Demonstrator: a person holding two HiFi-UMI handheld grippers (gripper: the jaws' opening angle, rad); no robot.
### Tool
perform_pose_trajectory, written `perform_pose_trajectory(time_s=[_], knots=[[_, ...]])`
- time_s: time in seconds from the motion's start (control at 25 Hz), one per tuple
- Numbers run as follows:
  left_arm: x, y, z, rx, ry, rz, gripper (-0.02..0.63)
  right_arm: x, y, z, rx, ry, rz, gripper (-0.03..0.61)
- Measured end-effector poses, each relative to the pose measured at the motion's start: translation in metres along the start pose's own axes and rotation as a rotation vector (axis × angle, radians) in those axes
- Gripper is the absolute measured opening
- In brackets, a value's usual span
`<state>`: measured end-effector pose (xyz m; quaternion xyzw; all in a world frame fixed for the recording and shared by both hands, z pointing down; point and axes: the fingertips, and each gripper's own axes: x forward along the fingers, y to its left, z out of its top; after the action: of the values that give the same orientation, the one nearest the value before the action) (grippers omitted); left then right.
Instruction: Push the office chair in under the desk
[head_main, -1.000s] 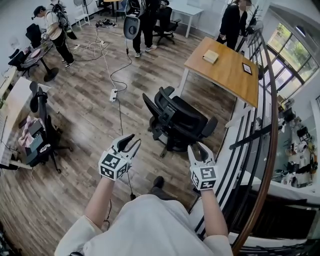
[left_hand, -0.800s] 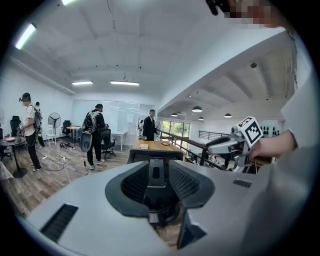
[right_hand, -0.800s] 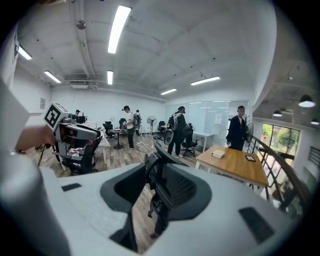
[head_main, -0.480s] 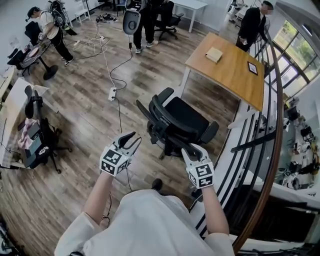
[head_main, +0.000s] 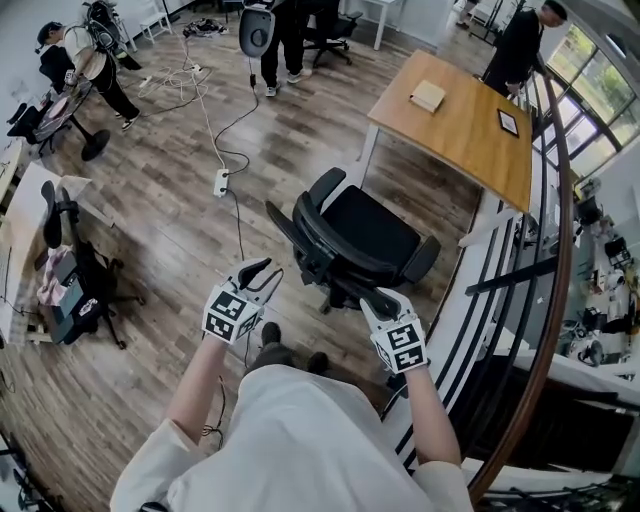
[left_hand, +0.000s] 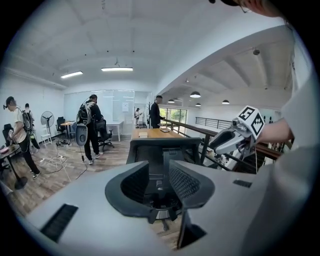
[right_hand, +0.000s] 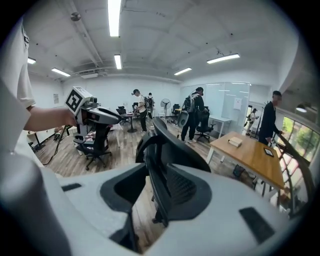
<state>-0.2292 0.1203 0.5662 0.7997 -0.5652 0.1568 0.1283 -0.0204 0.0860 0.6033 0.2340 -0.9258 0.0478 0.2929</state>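
Office chair (head_main: 365, 232), black, stands on the wood floor (head_main: 165, 225) with its backrest toward the person and its seat toward the table (head_main: 470, 145). It is near the table's closest end but clear of it, not under it. Left gripper (head_main: 262, 277): fingers moderately apart, nothing between the pads. It hangs just left of the backrest's edge, close but apart. In the left gripper view the backrest shows through the gap, farther off. Right gripper (head_main: 383, 302): fingers also moderately apart, at the chair's lower right back corner. In the right gripper view the backrest's rim runs down through the gap, close to the right finger, with bare floor showing on the left side. The pads are not clamped on it; contact with the right finger cannot be told. On the wooden table top lie a pale flat box (head_main: 428, 96) and a small dark tablet-like slab (head_main: 508, 122), well apart from each other. A person in dark clothes (head_main: 520, 42) stands at the table's far corner. A brown handrail (head_main: 548, 240) curves down the right side. A white power strip (head_main: 221, 182) with a cable lies on the floor left of the chair. A second black chair (head_main: 85, 290) stands at far left. More people are in the background at upper left.
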Motion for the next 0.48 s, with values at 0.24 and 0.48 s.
perform_pose_trajectory(time_s=[0.24, 0.48], knots=[[0.033, 0.034, -0.010, 0.069, 0.058, -0.063, 0.124, 0.031, 0.005, -0.010, -0.018, 0.073, -0.008, 0.115], [0.075, 0.061, -0.018, 0.257, 0.154, -0.189, 0.146, 0.054, -0.003, -0.015, 0.031, 0.124, -0.073, 0.115]])
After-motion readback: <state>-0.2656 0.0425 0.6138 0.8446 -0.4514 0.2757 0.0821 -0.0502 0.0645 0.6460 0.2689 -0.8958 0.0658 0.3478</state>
